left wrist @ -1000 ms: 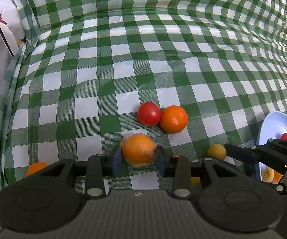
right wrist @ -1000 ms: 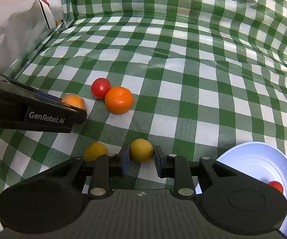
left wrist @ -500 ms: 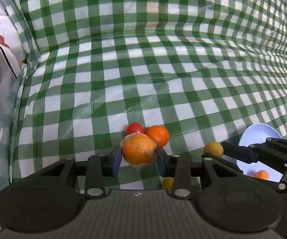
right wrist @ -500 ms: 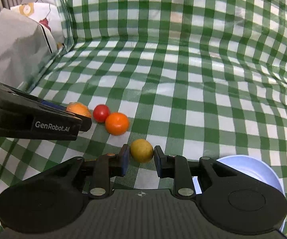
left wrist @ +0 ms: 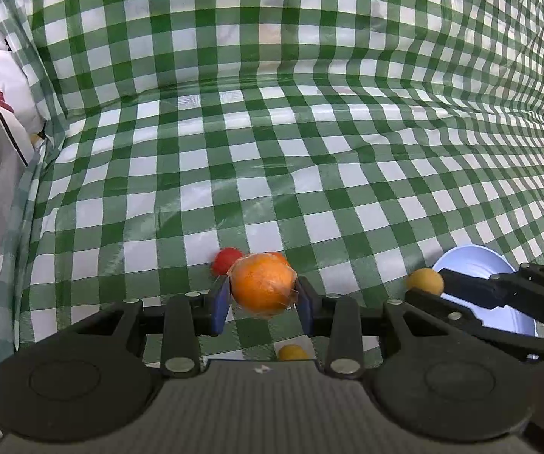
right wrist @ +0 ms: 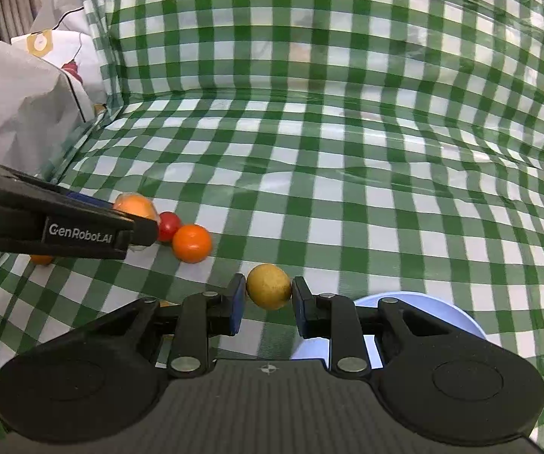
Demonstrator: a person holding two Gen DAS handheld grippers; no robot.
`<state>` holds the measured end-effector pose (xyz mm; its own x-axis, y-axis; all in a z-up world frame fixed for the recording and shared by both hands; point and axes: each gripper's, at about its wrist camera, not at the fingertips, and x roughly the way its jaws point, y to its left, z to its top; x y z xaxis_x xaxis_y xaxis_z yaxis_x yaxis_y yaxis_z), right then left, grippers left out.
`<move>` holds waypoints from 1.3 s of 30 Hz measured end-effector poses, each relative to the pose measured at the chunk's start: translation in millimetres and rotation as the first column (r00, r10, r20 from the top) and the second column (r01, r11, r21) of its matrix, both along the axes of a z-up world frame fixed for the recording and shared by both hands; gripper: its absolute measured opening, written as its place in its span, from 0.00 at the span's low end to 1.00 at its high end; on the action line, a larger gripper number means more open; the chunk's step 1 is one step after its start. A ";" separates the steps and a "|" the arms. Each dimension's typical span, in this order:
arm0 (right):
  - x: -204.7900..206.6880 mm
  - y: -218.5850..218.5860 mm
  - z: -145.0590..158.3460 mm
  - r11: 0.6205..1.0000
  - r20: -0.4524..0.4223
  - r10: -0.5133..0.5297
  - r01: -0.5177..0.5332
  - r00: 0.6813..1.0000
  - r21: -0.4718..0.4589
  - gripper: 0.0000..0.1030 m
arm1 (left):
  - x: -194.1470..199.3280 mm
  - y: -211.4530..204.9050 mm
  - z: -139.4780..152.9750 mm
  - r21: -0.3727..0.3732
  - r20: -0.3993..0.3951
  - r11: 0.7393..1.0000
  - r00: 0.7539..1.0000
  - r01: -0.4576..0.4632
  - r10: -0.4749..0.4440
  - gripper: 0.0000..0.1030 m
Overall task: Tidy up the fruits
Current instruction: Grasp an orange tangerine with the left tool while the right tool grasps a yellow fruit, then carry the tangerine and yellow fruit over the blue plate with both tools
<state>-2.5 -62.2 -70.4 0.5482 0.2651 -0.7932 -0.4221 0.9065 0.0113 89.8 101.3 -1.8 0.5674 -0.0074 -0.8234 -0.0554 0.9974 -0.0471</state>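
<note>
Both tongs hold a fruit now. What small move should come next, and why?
Probably carry the right tongs over the plate and release there: they grip the yellow fruit lifted off the cloth, and the plate lies just beside them to the right.

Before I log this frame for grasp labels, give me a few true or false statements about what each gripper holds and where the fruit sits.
1. The left gripper is shut on a plastic-wrapped orange. True.
2. The right gripper is open with nothing between its fingers. False: it is shut on a small yellow fruit.
3. A red tomato lies on the checked cloth beside a bare orange. True.
4. The bowl is dark green. False: it is pale blue.
</note>
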 end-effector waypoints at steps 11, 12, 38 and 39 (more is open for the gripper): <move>2.2 -31.4 6.1 0.999 0.015 -0.040 0.040 0.999 -0.006 0.27 | 7.6 -10.3 -1.3 -0.009 0.006 1.000 1.000 0.028 -0.028 0.40; 2.0 -34.2 7.2 0.999 0.017 -0.043 0.043 0.999 -0.005 0.27 | 8.4 -12.0 -1.4 -0.009 0.006 0.999 0.999 0.032 -0.032 0.40; -2.9 -72.3 16.6 0.993 0.031 -0.112 0.112 0.993 -0.018 0.27 | 17.7 -46.0 -9.4 0.003 0.002 0.992 0.992 0.126 -0.126 0.40; -2.7 -73.4 16.5 0.993 0.031 -0.115 0.115 0.993 -0.018 0.27 | 18.7 -46.5 -9.9 0.002 0.002 0.992 0.992 0.130 -0.130 0.40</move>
